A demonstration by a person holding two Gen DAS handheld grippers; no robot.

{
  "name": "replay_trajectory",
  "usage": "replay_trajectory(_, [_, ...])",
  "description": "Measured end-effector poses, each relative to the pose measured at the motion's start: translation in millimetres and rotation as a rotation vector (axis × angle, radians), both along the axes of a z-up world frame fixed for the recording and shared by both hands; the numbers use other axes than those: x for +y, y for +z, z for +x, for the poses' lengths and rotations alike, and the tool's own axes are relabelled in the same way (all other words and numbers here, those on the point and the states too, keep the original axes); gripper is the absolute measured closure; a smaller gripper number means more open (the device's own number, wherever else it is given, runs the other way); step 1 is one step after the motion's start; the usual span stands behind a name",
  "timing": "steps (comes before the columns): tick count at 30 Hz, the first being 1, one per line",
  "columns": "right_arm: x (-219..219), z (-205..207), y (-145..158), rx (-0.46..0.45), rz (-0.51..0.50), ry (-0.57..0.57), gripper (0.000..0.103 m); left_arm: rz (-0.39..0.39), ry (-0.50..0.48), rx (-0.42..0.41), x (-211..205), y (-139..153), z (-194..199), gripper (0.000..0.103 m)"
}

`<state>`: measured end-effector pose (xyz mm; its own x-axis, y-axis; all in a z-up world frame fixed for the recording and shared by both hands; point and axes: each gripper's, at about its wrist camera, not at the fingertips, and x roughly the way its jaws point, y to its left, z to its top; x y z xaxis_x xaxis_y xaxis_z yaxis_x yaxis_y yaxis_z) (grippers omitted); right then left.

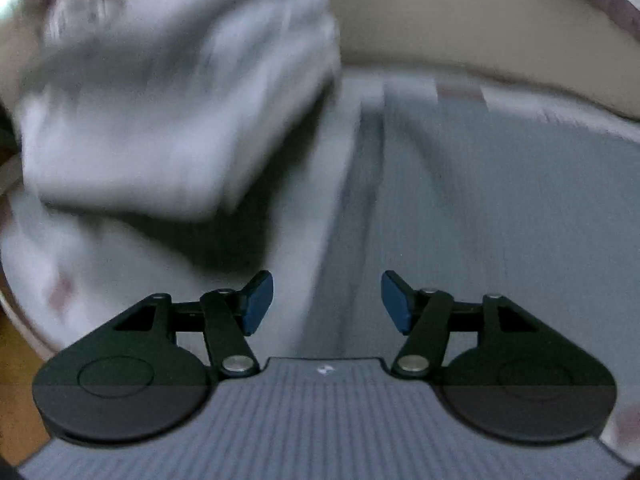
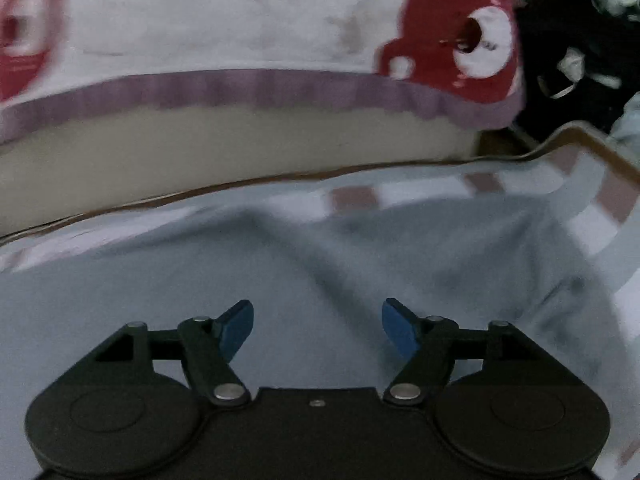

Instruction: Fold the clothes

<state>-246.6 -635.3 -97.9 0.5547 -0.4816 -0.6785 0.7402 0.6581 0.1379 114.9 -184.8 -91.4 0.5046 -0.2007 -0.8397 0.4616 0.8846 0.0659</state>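
Note:
A grey-blue garment lies spread flat in front of my left gripper, which is open and empty just above it. A blurred pale grey bundle of cloth is at the upper left, over a white sheet. In the right wrist view the same grey-blue garment lies wrinkled under my right gripper, which is open and empty close above the cloth.
A checked white and pink sheet covers the surface under the garment. A beige mattress side with a purple-edged, red-patterned bedcover runs along the back. A dark heap of clothes sits at the far right.

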Motion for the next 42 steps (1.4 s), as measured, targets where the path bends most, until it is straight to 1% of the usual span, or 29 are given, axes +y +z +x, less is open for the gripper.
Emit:
replay_trajectory(1, [19, -18, -5, -0.063, 0.014, 0.068, 0.028, -0.038, 0.008, 0.041, 11, -2, -9, 0.044])
replay_trajectory(2, [37, -35, -9, -0.122, 0.029, 0.133, 0.028, -0.071, 0.019, 0.058, 18, -3, -15, 0.044])
replay_trajectory(3, [48, -44, -16, -0.153, 0.05, 0.181, 0.028, -0.104, 0.028, 0.065, 21, -6, -20, 0.045])
replay_trajectory(5, [51, -39, -26, -0.162, 0.12, 0.218, 0.028, -0.171, 0.047, 0.081, 28, -12, -29, 0.046])
replay_trajectory(6, [50, -34, -30, -0.167, 0.152, 0.228, 0.028, -0.187, 0.051, 0.095, 28, -16, -32, 0.047])
replay_trajectory(7, [50, -29, -34, -0.171, 0.177, 0.24, 0.028, -0.187, 0.052, 0.116, 23, -23, -34, 0.047])
replay_trajectory(8, [53, -26, -35, -0.172, 0.178, 0.263, 0.028, -0.183, 0.055, 0.124, 19, -28, -34, 0.047])
replay_trajectory(13, [69, -10, -42, -0.178, 0.18, 0.377, 0.028, -0.129, 0.107, 0.112, 12, -40, -30, 0.044])
replay_trajectory(14, [73, -7, -43, -0.179, 0.18, 0.4, 0.028, -0.132, 0.118, 0.113, 13, -41, -30, 0.044])
replay_trajectory(17, [84, 3, -47, -0.181, 0.178, 0.474, 0.028, -0.18, 0.14, 0.115, 17, -40, -30, 0.044])
replay_trajectory(19, [106, 16, -45, -0.165, 0.153, 0.574, 0.028, -0.187, 0.132, 0.099, 15, -41, -31, 0.047])
replay_trajectory(20, [117, 23, -43, -0.159, 0.146, 0.621, 0.029, -0.187, 0.128, 0.082, 14, -40, -34, 0.047])
replay_trajectory(21, [127, 29, -41, -0.164, 0.158, 0.659, 0.03, -0.186, 0.124, 0.065, 13, -39, -36, 0.05])
replay_trajectory(22, [136, 39, -38, -0.181, 0.181, 0.695, 0.032, -0.186, 0.117, 0.045, 11, -38, -38, 0.067])
replay_trajectory(23, [146, 52, -32, -0.202, 0.199, 0.726, 0.032, -0.176, 0.111, 0.022, 8, -36, -40, 0.074])
replay_trajectory(24, [157, 65, -26, -0.222, 0.214, 0.76, 0.032, -0.158, 0.108, 0.001, 5, -34, -42, 0.078])
replay_trajectory(25, [170, 79, -19, -0.233, 0.21, 0.809, 0.032, -0.142, 0.102, -0.016, 3, -32, -44, 0.084])
replay_trajectory(27, [201, 107, -7, -0.218, 0.163, 0.938, 0.032, -0.131, 0.066, -0.035, -3, -29, -46, 0.092])
replay_trajectory(30, [249, 140, 1, -0.143, 0.017, 1.078, 0.032, -0.117, 0.024, -0.055, -10, -24, -49, 0.093])
replay_trajectory(32, [276, 163, -1, -0.108, -0.034, 1.159, 0.032, -0.145, 0.003, -0.059, -12, -22, -49, 0.093])
replay_trajectory(35, [305, 192, -17, -0.056, -0.033, 1.252, 0.032, -0.215, 0.02, -0.026, -12, -21, -41, 0.094])
replay_trajectory(36, [311, 198, -23, -0.028, -0.053, 1.255, 0.032, -0.232, 0.031, -0.013, -12, -22, -38, 0.094])
replay_trajectory(38, [321, 208, -39, 0.043, -0.119, 1.23, 0.038, -0.252, 0.046, 0.01, -11, -24, -33, 0.094])
replay_trajectory(39, [324, 212, -45, 0.07, -0.137, 1.209, 0.058, -0.255, 0.049, 0.018, -10, -25, -33, 0.093])
replay_trajectory(40, [319, 213, -47, 0.059, -0.089, 1.184, 0.087, -0.26, 0.052, 0.028, -9, -26, -33, 0.092])
replay_trajectory(41, [314, 214, -49, 0.049, -0.041, 1.159, 0.091, -0.265, 0.056, 0.036, -7, -28, -33, 0.092])
replay_trajectory(42, [310, 214, -52, 0.038, 0.006, 1.133, 0.091, -0.27, 0.065, 0.043, -6, -30, -33, 0.089])
